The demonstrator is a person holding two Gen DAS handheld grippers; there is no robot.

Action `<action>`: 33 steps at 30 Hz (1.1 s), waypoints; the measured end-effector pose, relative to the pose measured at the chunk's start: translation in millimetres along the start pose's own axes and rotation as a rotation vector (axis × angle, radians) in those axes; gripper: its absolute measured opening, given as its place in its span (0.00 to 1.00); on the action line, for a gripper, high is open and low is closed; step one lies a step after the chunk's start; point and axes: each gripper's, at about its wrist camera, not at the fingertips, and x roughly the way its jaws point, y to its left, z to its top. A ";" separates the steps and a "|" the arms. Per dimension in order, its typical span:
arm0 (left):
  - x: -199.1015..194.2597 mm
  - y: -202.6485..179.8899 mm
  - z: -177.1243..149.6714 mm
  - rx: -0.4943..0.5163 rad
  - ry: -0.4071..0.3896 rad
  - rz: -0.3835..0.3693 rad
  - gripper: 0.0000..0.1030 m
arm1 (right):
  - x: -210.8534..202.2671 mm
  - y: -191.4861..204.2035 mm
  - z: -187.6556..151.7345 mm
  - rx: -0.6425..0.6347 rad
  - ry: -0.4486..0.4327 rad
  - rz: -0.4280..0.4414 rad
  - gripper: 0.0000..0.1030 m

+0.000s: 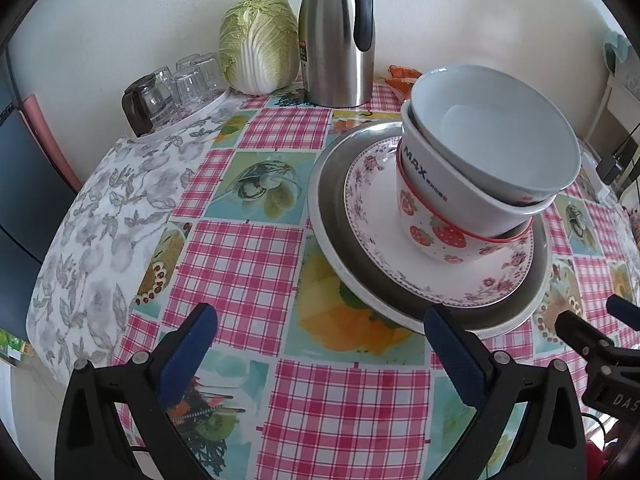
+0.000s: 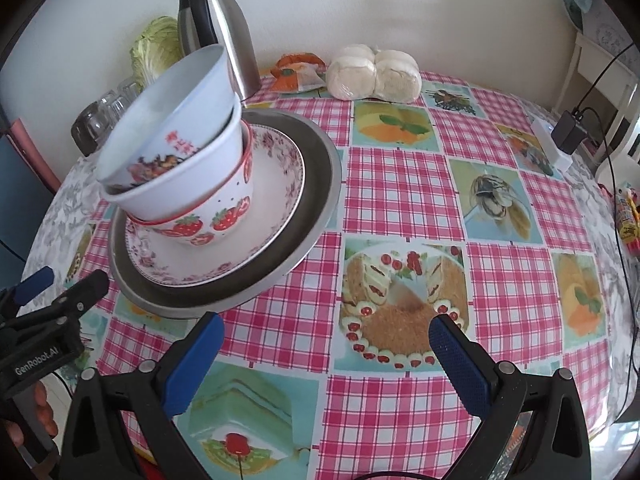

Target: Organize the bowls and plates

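Three nested bowls (image 1: 480, 176) are being carried on a floral plate (image 1: 376, 248), itself seated in a metal tray (image 1: 324, 200) on the checked tablecloth (image 1: 248, 256). Behind the tray, a thermos (image 1: 336, 40), cabbage (image 1: 260, 40) and glasses (image 1: 188, 80) are being kept. Near it, the left gripper (image 1: 320, 344) and right gripper (image 2: 326, 354) are being held wide open, empty.

Three nested bowls stand stacked: a plain white bowl (image 1: 496, 132) on top, a white lettered bowl (image 1: 472, 200) in the middle, a strawberry-patterned bowl (image 1: 440, 236) at the bottom. Two plates lie under them: one floral-rimmed white plate (image 1: 372, 216) and one wide steel plate (image 1: 332, 200). Far left are several clear drinking glasses (image 1: 188, 84), exact count unclear, one pale green napa cabbage (image 1: 258, 42) and one steel thermos jug (image 1: 336, 40). Far right lies one bag of white buns (image 2: 374, 72).
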 end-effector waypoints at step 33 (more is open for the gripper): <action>9.0 0.3 -1.2 0.032 0.024 0.001 1.00 | 7.3 -3.0 0.7 -0.020 0.025 -0.030 1.00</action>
